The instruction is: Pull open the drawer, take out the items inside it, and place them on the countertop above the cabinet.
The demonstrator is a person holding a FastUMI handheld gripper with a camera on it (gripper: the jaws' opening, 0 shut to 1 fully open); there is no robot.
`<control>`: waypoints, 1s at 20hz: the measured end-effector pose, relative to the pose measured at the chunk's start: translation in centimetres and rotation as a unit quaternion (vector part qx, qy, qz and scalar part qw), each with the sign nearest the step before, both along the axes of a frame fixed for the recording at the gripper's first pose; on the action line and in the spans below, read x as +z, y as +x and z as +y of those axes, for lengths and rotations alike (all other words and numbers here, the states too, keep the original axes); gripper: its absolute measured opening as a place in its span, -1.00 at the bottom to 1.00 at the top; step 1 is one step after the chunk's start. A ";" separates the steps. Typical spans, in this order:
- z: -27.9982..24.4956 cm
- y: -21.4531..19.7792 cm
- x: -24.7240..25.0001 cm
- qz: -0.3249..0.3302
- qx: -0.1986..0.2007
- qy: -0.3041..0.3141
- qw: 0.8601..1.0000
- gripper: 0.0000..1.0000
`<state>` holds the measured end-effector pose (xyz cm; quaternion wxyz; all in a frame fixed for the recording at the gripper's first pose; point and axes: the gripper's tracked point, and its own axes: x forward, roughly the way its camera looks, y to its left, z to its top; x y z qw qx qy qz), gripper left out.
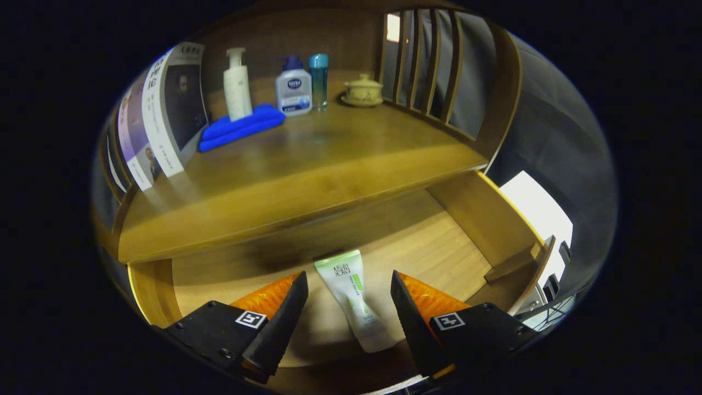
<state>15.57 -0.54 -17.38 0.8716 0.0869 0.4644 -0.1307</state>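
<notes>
We see a white-and-green tube [354, 299] lying flat on the floor of the pulled-open drawer [471, 211], low in the frame, between the spread fingers of the gripper [349, 307], touched by neither. Above, the wooden countertop [307, 164] carries bottles, a blue cloth [241, 127], books and a lidded cup [363, 90].

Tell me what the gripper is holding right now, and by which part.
Nothing is held. The gripper is open, its fingers on either side of the white and green tube lying on the floor of the open drawer, with gaps on both sides.
</notes>
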 end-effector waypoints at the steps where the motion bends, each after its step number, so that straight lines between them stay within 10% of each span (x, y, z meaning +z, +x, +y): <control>1: -0.2 -0.3 -1.0 0.017 0.004 0.000 1.000 0.89; 11: -1.2 -1.9 -4.9 0.141 -0.013 0.033 0.989 0.92; 20: -0.8 -1.1 -5.0 0.094 -0.032 0.069 0.993 -0.15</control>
